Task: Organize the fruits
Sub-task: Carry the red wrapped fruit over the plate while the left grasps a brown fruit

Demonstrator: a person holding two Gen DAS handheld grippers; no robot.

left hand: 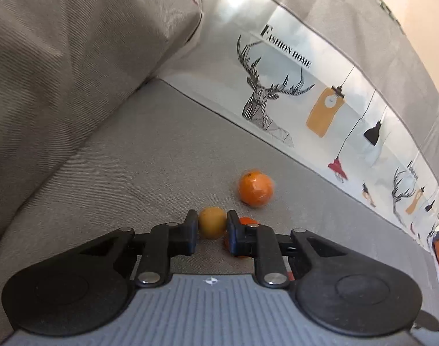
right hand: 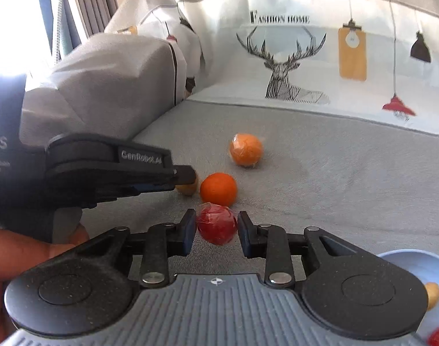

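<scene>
On a grey sofa seat [left hand: 133, 173], my left gripper [left hand: 212, 216] is shut on a small yellow fruit [left hand: 211, 226], with both pads against its sides. Seen side-on in the right wrist view, that gripper [right hand: 187, 177] covers most of the yellow fruit [right hand: 189, 190]. My right gripper [right hand: 216, 216] is shut on a red film-wrapped fruit [right hand: 216, 229]. A bare orange [right hand: 218, 189] lies just beyond it and is mostly hidden behind a finger in the left wrist view. A film-wrapped orange [left hand: 255, 189] [right hand: 246, 150] lies farther back, free.
A blue bowl [right hand: 406, 259] at the lower right holds a yellow and a red fruit. A grey cushion [right hand: 104, 80] rises on the left, and a deer-print backrest cover [right hand: 291, 66] closes the back. A person's hand [right hand: 32, 250] grips the left tool.
</scene>
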